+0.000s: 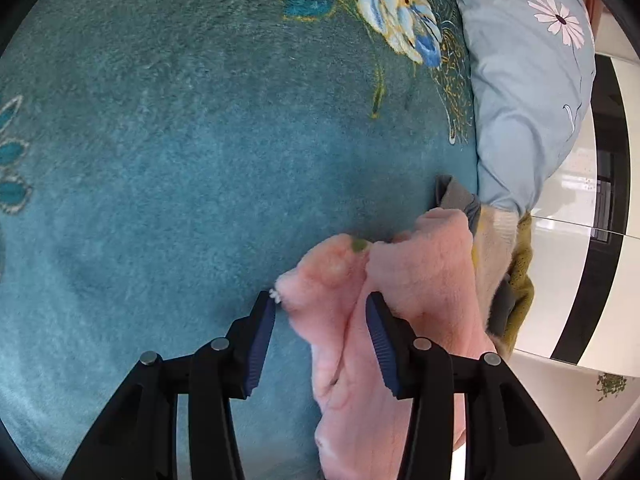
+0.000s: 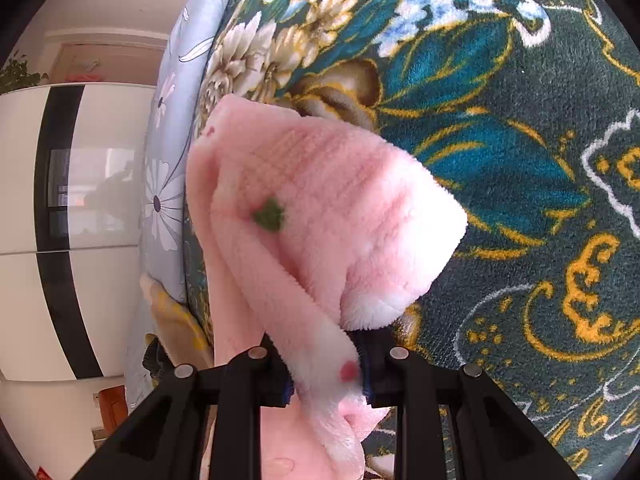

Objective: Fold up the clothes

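A fluffy pink fleece garment [image 2: 320, 208] with a small green patch is lying bunched on the teal floral plush blanket [image 1: 180, 140], near a pale blue daisy-print pillow [image 1: 528, 92]. The right gripper [image 2: 326, 364] is clamping a fold of it; the left gripper [image 1: 322, 344] is standing released, its pads apart around loose fleece.

The pink fleece garment [image 2: 320, 216] is covering the right gripper's [image 2: 326, 364] fingertips and running off the bottom edge. In the left wrist view, clothes [image 1: 500, 264] beside the pillow [image 1: 520, 92] are lying half-hidden behind it.
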`<action>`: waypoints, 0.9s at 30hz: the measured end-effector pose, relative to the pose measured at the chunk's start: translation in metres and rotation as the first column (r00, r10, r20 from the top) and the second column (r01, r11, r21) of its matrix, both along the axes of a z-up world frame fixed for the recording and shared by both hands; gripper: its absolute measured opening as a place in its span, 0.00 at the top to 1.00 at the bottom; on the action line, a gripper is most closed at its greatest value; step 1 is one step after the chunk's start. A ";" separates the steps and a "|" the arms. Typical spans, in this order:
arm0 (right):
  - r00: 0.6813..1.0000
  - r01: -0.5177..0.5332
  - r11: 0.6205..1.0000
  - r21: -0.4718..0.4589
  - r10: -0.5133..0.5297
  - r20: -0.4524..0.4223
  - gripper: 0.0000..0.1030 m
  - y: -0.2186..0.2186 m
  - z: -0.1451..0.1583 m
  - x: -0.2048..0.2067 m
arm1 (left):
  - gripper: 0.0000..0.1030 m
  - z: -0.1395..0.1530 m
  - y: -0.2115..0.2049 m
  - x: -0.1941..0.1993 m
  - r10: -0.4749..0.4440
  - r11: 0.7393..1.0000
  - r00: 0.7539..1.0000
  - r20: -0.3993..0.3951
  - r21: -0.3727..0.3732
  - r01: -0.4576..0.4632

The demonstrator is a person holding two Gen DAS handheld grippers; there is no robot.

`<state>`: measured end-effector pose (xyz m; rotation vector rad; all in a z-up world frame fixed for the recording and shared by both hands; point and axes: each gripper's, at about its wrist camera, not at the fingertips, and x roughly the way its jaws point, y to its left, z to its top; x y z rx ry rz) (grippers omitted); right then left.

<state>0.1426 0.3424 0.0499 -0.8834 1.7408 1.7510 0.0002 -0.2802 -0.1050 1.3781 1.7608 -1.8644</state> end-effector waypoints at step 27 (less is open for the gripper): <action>0.954 -0.172 0.931 0.321 0.238 -0.180 0.89 0.011 0.144 0.059 | 0.96 0.144 -0.008 0.094 -0.223 0.830 0.975 0.024 -0.519 0.202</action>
